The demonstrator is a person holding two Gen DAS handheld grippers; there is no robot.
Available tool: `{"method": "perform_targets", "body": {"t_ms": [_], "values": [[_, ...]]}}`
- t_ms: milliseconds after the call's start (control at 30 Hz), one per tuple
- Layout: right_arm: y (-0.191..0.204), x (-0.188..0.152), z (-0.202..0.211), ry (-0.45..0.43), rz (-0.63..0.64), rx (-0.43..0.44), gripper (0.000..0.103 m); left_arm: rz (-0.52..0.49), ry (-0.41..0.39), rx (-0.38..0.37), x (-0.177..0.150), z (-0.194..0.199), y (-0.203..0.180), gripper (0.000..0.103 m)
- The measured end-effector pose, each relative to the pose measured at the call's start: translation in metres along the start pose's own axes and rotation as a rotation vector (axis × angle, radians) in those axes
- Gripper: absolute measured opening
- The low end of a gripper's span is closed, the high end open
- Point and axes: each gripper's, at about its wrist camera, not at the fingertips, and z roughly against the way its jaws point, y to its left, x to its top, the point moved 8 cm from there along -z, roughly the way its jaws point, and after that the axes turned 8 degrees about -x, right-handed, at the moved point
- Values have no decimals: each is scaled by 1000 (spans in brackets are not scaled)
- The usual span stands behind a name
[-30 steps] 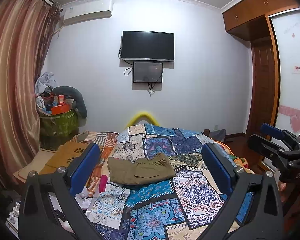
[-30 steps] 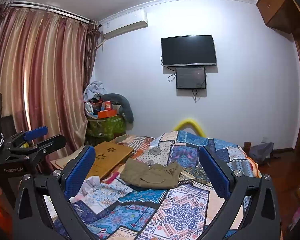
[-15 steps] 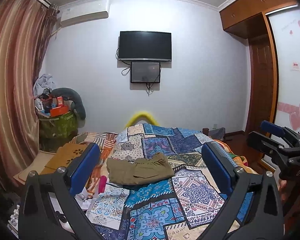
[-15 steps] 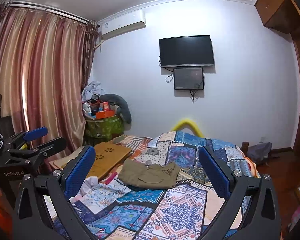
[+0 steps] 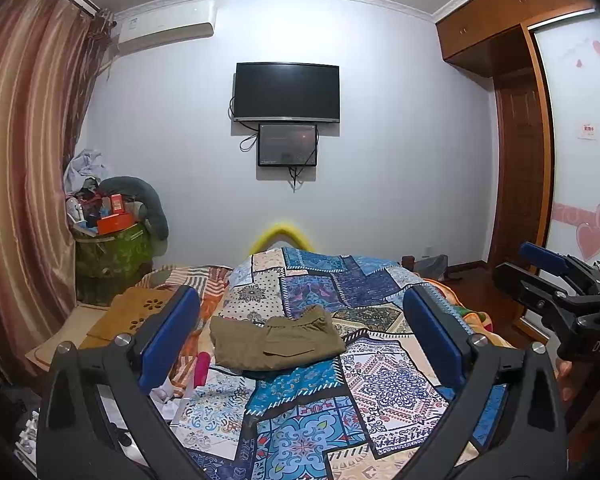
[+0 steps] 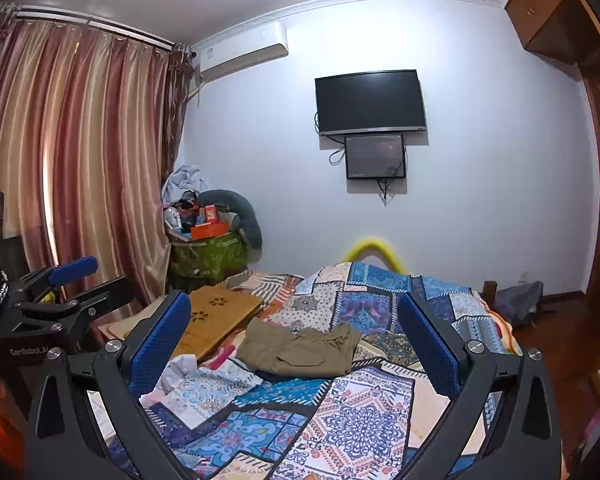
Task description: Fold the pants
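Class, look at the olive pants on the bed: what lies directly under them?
The pants rest on the patchwork quilt, whose patterned panels show all around them. The quilt beneath the fabric is covered, so anything there cannot be seen.

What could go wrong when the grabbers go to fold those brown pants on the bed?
1. The pants lie bunched on a patchwork quilt; a finger might pinch quilt along with the cloth.
2. Both the left gripper and the right gripper hang open and apart from the pants, so the reach could land off the edge.
3. A wooden board and a pink item sit close by and might get bumped.
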Motion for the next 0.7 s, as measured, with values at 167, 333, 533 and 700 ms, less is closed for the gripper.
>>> {"method": "perform_targets", "body": {"t_ms": [167, 333, 533, 700], "values": [[0, -1, 0, 1, -3, 0, 103, 6, 2, -8, -1, -1, 0, 103], [1, -1, 0, 3, -7, 0, 103, 1, 13, -21, -3, -4, 0, 103], [1, -3, -1, 7, -10, -3, 103, 3, 29, -45, -7, -9, -2, 103], [1, -2, -1, 8, -15, -4, 103, 2, 28, -42, -7, -9, -2, 103]]}}
